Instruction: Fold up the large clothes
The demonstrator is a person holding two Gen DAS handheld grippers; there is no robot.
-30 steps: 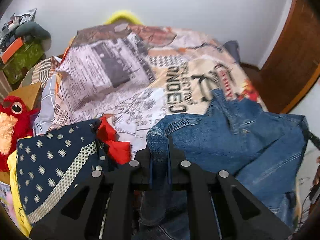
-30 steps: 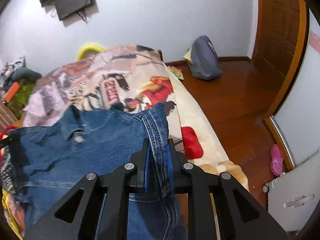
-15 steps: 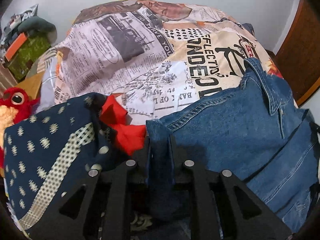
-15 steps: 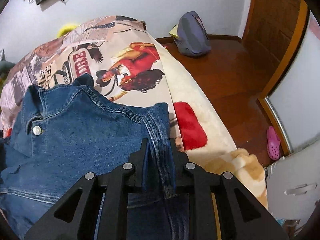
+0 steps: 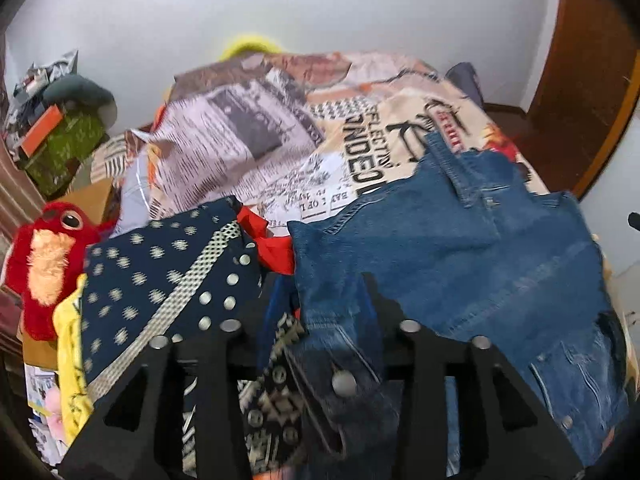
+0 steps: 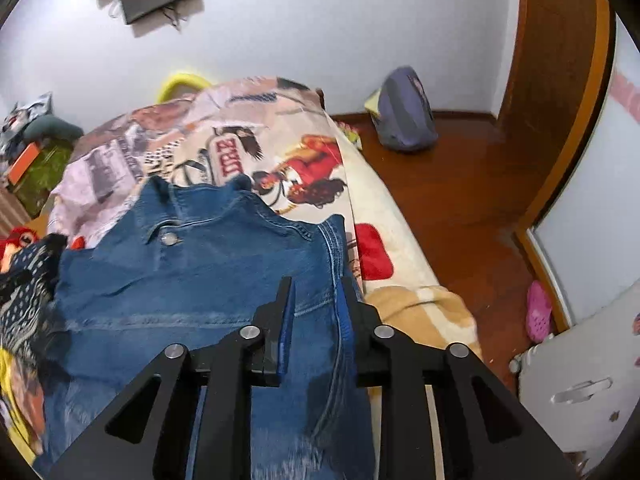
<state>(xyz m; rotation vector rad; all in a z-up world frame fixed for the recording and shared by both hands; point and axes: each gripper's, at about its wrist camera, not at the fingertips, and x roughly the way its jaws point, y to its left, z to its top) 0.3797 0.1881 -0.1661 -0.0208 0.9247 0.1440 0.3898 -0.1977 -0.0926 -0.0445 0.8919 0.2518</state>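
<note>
The bed [image 5: 248,148] fills both views, its printed cover running from 6 o'clock up toward 12. On it lies the denim jacket [image 5: 460,264], collar end toward 12 o'clock and body spreading down toward 6, so its long axis runs along the bed, roughly the way both claws point. In the right wrist view the jacket [image 6: 192,272] takes the middle and left, its snap button near 11 o'clock and its right edge seam running from 12 toward 6 between the 2 fingers.

The right claw [image 6: 316,300] stands narrowly parted; its jaws have just been opening, the denim edge lies between them and the pads look clear of the cloth. The left claw [image 5: 320,304] stands wider, its jaws also just opened, and a buttoned flap of denim droops loose between the fingers toward 6 o'clock.

A dark patterned garment [image 5: 160,280] lies at 9 o'clock of the left claw, with a red plush toy [image 5: 44,256] beyond it.

Both claws sit at the near edge of the jacket, 1 at each side. The next fold probably depends on that: each hand is nearest its own side, with the collar farthest away.
</note>
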